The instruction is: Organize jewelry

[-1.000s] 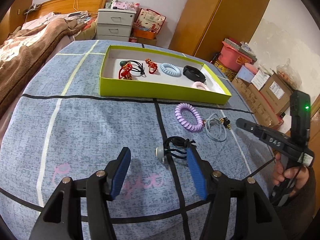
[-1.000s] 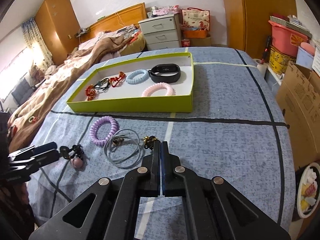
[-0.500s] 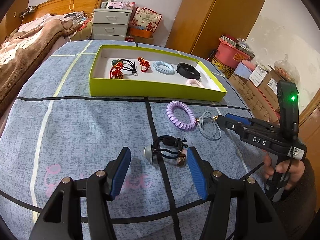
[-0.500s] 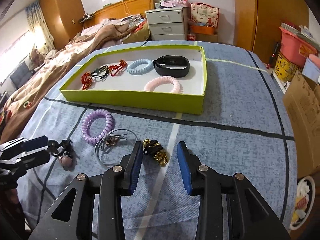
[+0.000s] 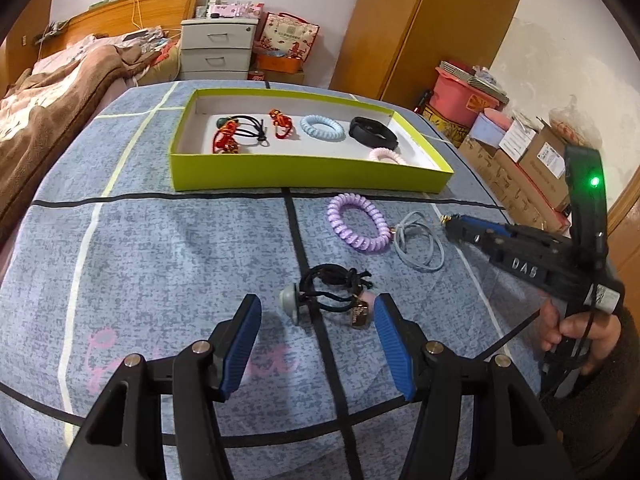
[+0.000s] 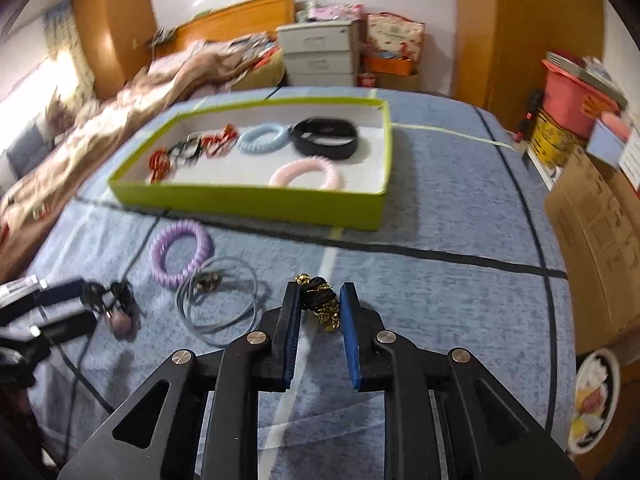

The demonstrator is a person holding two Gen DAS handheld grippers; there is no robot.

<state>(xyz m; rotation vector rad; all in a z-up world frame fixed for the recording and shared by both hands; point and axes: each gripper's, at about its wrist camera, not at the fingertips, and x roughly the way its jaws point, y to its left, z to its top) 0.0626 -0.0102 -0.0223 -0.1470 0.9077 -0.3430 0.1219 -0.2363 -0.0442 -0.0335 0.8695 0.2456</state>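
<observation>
My left gripper [image 5: 316, 312] is open, its fingers on either side of a black hair tie with a grey bead and a pink charm [image 5: 328, 296] on the blue cloth. My right gripper [image 6: 320, 296] is shut on a black and gold beaded piece [image 6: 322, 300]. It also shows in the left wrist view [image 5: 452, 226]. A purple coil bracelet [image 5: 358, 228] and a grey cord loop [image 5: 420, 244] lie between them. The lime green tray [image 5: 304, 176] holds red, black, blue and pink pieces and a black band [image 5: 372, 132].
A bed with a brown blanket [image 5: 48, 112] lies to the left. A drawer unit [image 5: 218, 48], a wardrobe [image 5: 432, 20] and cardboard boxes [image 5: 536, 160] stand behind and to the right. The cloth edge [image 6: 560, 280] drops off on the right.
My right gripper opened, moved forward over the black and gold beaded piece and closed on it. My left gripper moved forward so the black hair tie sits between its open fingers.
</observation>
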